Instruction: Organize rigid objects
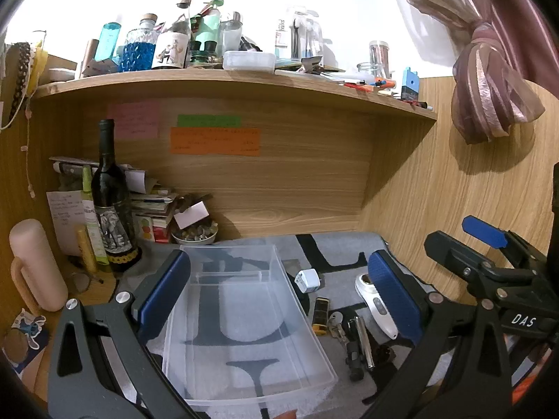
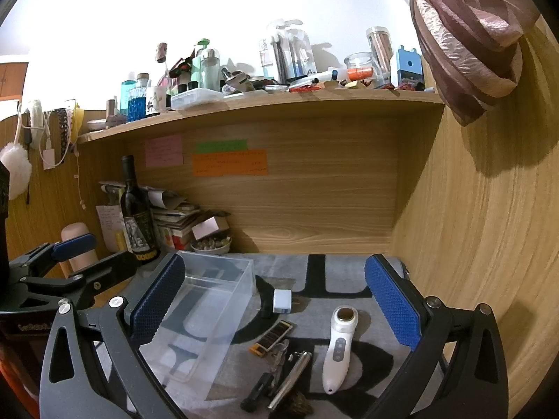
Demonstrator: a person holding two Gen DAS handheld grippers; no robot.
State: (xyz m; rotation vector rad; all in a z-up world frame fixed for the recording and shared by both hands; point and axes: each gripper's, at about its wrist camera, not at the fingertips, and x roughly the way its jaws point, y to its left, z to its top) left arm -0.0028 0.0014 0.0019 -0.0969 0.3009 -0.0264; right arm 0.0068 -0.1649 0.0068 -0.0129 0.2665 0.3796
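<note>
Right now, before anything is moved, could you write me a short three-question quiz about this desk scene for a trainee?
1. True or false: the clear plastic bin already holds an item.
2. Which lies nearest the bin? A) white charger cube B) white handheld device C) silver metal tube
3. Fill in: both the left gripper and the right gripper have their jaws ____.

Key: 1 false, it is empty. 2 A. 3 open.

Strong fisheye bending at the edges; white wall [image 1: 349, 7] above the grippers blown out, pink knotted curtain [image 1: 489, 97] throws a hard shadow
</note>
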